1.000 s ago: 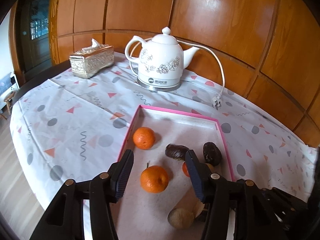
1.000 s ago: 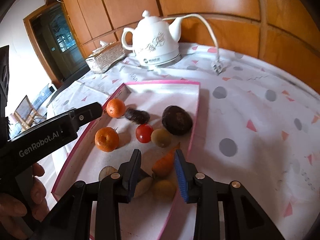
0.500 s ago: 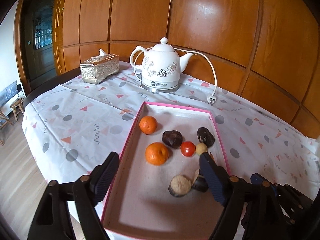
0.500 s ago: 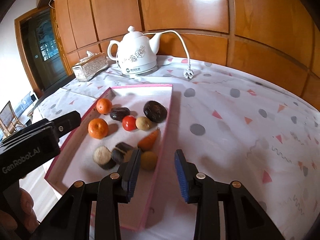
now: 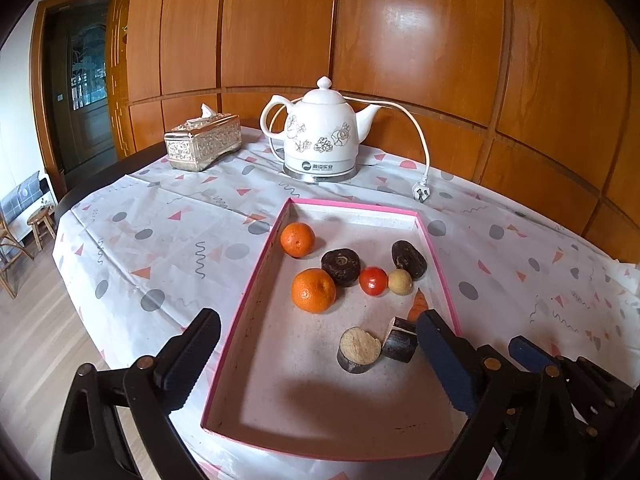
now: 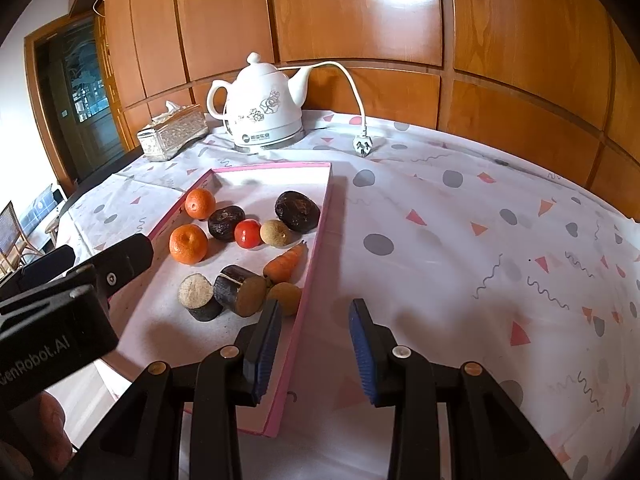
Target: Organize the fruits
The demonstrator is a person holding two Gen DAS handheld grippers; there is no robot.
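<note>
Your left gripper (image 5: 320, 356) jaws wide, right gripper (image 6: 314, 344) jaws moderately open, both empty. Risk: clipping shallow pink-rimmed cardboard tray (image 6: 310, 280) wall, round orange tangerines (image 5: 313, 290) rolling.

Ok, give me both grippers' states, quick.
Left gripper: open wide, holding nothing, over the pink tray.
Right gripper: open, holding nothing, over the tray's right edge.

The left wrist view is looking forward and down from just off the near end of the pink tray (image 5: 256, 292), facing the white kettle (image 5: 320, 140) beyond it at the wood-panelled wall. The right wrist view is sitting by the pink tray's (image 6: 316, 240) near right corner, angling across it toward the white kettle (image 6: 264, 108). Both are taking in the tray, kettle and tissue box (image 5: 202, 142).
</note>
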